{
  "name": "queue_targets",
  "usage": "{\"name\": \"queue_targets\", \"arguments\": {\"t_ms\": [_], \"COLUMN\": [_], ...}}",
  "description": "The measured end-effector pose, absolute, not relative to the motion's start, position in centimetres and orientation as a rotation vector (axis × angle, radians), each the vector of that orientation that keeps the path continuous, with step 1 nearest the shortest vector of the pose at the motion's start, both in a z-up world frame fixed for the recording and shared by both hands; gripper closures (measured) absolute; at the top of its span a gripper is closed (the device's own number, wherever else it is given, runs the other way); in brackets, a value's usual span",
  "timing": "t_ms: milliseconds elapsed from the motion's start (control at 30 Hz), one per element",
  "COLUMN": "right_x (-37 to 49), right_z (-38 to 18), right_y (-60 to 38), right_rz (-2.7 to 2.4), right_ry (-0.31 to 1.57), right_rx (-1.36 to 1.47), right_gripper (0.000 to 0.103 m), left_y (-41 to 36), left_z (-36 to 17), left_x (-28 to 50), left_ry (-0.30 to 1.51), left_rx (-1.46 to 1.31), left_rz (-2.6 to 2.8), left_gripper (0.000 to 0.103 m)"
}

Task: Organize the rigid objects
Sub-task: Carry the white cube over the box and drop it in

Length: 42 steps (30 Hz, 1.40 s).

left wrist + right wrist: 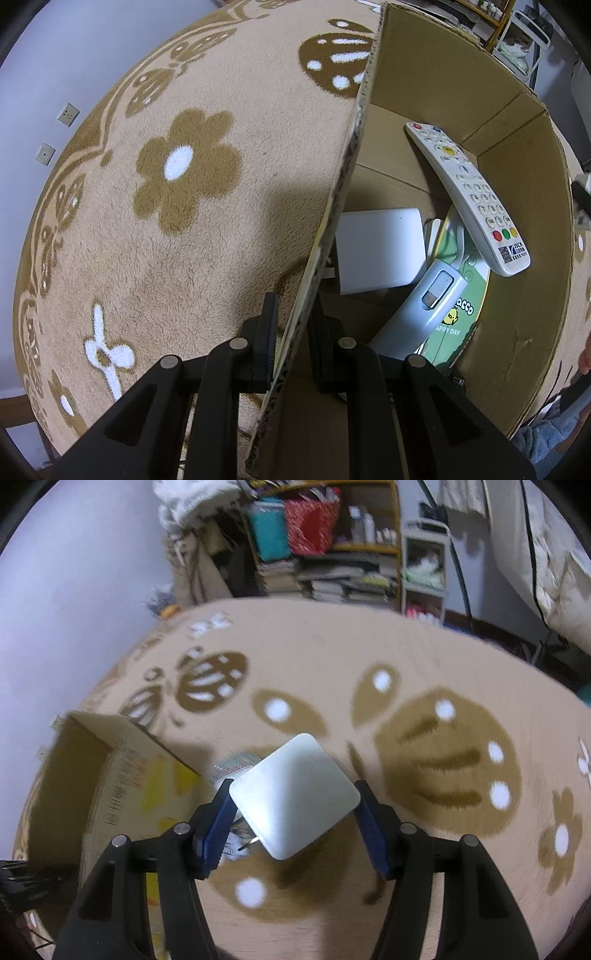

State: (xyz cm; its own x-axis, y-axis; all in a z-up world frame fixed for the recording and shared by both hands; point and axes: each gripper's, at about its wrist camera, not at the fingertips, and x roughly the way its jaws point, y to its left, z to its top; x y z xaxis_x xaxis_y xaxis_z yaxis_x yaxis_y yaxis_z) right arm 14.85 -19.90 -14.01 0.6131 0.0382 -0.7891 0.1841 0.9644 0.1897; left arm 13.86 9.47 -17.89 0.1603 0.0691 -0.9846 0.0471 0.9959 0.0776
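Note:
My left gripper [293, 332] is shut on the near wall of a cardboard box [436, 70], one finger outside and one inside. Inside the box lie a white remote control [469, 195], a white square adapter [380, 251], a pale grey device [424, 306] and a green printed card [461, 321]. My right gripper [295, 812] is shut on a white square plug adapter [295, 797], held above the carpet, its metal prongs pointing down left. The box [74, 775] shows at the left of the right wrist view.
A beige carpet [166, 221] with brown flower and butterfly patterns covers the floor. A shelf [332, 542] with books, bins and bottles stands at the far wall. A white cart [424, 572] stands beside it. A small printed item [236, 764] lies behind the held adapter.

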Motion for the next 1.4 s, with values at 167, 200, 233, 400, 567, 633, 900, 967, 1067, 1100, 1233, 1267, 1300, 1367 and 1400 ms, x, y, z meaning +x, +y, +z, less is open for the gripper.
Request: {"name": "queue_targets", "arguments": {"t_ms": [167,200,233,400,567,633,900,967,1067,1100,1233,1267,1300,1367,1400], "right_x": [14.9,14.9,15.0,14.8,14.5,14.5,14.8,14.9,15.1,15.2,15.2,15.2,15.2,15.2,15.1], "right_z": [-11.2,-10.7,-10.3,-8.1,-7.2,-7.2,-9.2,-9.7,-10.4,-10.6,-11.0,-11.1,-11.1,-11.0,-10.9], "right_y": [-17.3,-16.7,-16.2,-13.0,-10.2,-9.2,-5.9,-5.5,-5.2,-5.1,-5.0,-5.0,-5.0,-5.1,-5.3], "right_rz": [-0.010,0.006,0.021,0.118,0.191,0.230,0.331,0.334,0.318,0.313,0.300,0.299,0.300,0.299,0.302], "right_ry": [0.859,0.847,0.838,0.787,0.764,0.761,0.808,0.820,0.844,0.854,0.870,0.875,0.880,0.871,0.867], "right_rx": [0.220,0.210,0.203,0.175,0.144,0.146,0.125,0.117,0.093,0.084,0.070,0.070,0.071,0.076,0.082], "right_gripper": [0.036,0.036,0.036,0.036,0.036,0.036,0.036,0.036,0.036,0.036,0.035,0.035,0.035,0.035,0.035], "left_y": [9.5,9.4,9.5,9.4,9.5,9.5,9.4,9.5,9.5,9.5,9.5,9.5,9.5,9.5,9.5], "left_z": [-17.9,-17.9,-17.9,-17.9,-17.9,-17.9,-17.8,-17.9,-17.9,-17.9,-17.9,-17.9,-17.9,-17.9,-17.9], "left_x": [13.9,13.9,13.9,13.9,13.9,13.9,13.9,13.9,14.0,14.0,14.0,14.0,14.0,14.0,14.0], "left_ry": [1.411,1.411,1.411,1.411,1.410,1.411,1.412,1.412,1.413,1.413,1.413,1.413,1.414,1.414,1.414], "left_rx": [0.096,0.097,0.096,0.096,0.096,0.097,0.094,0.092,0.089,0.088,0.088,0.087,0.086,0.085,0.086], "left_rz": [0.016,0.015,0.016,0.016,0.017,0.016,0.014,0.014,0.012,0.012,0.013,0.012,0.012,0.011,0.012], "left_gripper": [0.089,0.089,0.089,0.089,0.089,0.089,0.089,0.089,0.089,0.089,0.089,0.089,0.089,0.089,0.089]}}
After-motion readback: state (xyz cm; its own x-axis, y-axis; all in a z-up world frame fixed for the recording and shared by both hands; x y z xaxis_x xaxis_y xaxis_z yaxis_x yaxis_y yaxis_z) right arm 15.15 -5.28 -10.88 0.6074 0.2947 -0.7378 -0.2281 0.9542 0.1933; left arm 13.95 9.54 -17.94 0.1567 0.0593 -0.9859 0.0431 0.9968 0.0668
